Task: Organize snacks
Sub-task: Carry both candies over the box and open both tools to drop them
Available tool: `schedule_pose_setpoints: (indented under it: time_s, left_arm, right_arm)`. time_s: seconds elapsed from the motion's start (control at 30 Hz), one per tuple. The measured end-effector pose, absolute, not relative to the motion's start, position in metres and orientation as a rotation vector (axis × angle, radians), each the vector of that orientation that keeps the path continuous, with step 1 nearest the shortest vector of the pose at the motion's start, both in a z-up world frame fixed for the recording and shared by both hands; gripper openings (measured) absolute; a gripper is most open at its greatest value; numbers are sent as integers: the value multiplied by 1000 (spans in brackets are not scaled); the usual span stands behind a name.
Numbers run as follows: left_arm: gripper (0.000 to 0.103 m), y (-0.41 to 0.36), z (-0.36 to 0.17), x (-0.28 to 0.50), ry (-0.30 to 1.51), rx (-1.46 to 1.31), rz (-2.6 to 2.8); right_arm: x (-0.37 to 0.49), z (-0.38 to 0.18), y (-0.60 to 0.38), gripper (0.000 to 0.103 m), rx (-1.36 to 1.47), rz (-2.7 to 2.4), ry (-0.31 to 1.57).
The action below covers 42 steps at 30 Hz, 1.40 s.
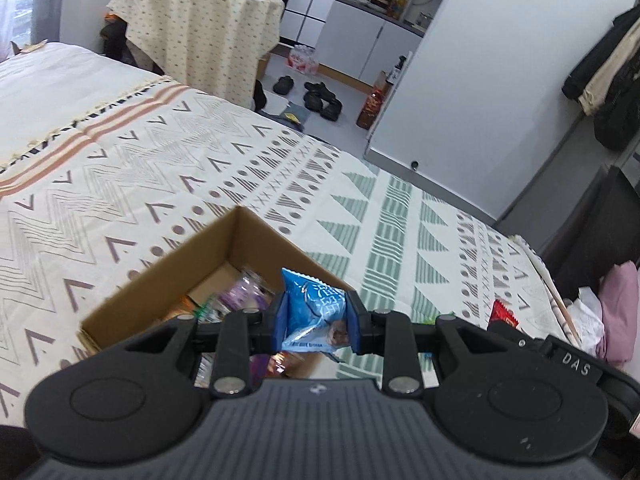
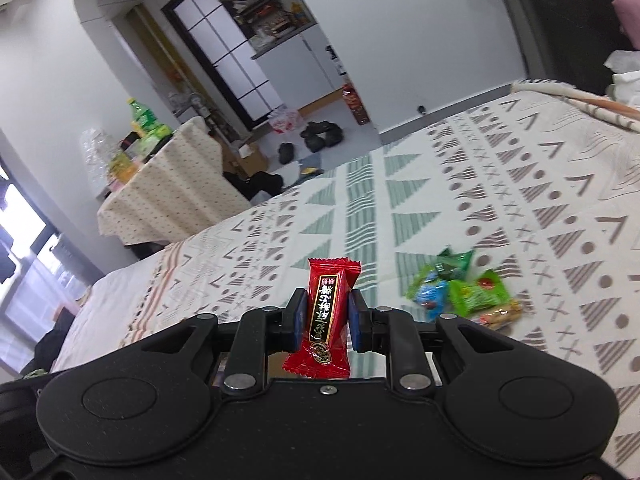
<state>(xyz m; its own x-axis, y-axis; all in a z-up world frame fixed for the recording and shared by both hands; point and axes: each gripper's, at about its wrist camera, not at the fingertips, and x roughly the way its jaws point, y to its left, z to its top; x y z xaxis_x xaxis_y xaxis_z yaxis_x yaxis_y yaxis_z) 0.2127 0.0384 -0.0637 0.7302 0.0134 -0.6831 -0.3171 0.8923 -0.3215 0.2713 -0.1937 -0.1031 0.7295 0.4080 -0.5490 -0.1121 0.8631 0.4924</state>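
Note:
My left gripper [image 1: 316,322] is shut on a blue snack packet [image 1: 310,312] and holds it over the right rim of an open cardboard box [image 1: 160,276] that lies on the patterned bedspread. Several wrapped snacks [image 1: 240,300] lie inside the box. My right gripper [image 2: 327,316] is shut on a red snack packet [image 2: 326,312] and holds it above the bedspread. A small pile of loose snacks [image 2: 460,292], green, blue and orange, lies on the bedspread to its right. The right gripper and its red packet [image 1: 504,314] also show at the right in the left wrist view.
The bed's patterned cover [image 1: 360,200] spreads around the box. A round table with a dotted cloth [image 1: 200,28] holds bottles beyond the bed. Shoes [image 1: 320,98] lie on the floor. Pink and white cloth [image 1: 616,312] lies at the bed's right edge.

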Motion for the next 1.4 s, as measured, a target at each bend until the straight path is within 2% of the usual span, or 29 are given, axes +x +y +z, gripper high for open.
schedule_pose_setpoints:
  time_s: [0.3, 0.8, 0.9, 1.0, 1.03, 1.13, 1.3, 1.4]
  left_arm:
    - [29, 80, -61, 213, 717, -478, 225]
    - [30, 125, -88, 248, 771, -564, 203]
    - [38, 127, -90, 256, 787, -553, 208]
    - [58, 130, -91, 258, 796, -567, 224]
    - [63, 130, -91, 257, 795, -566, 231]
    - [74, 129, -92, 253, 796, -565, 235]
    - [87, 122, -92, 248, 812, -547, 269]
    - [89, 117, -89, 243, 813, -538, 279]
  right_arm:
    - [269, -98, -165, 22, 420, 380, 680]
    - [284, -97, -94, 22, 378, 473, 732]
    - [290, -101, -86, 22, 374, 473, 744]
    - [293, -104, -82, 28, 385, 506, 751]
    - [294, -105, -80, 32, 390, 512, 754]
    - [295, -110, -80, 54, 391, 505, 767]
    - [297, -112, -95, 57, 412, 460, 792]
    - [297, -109, -109, 64, 418, 416, 800]
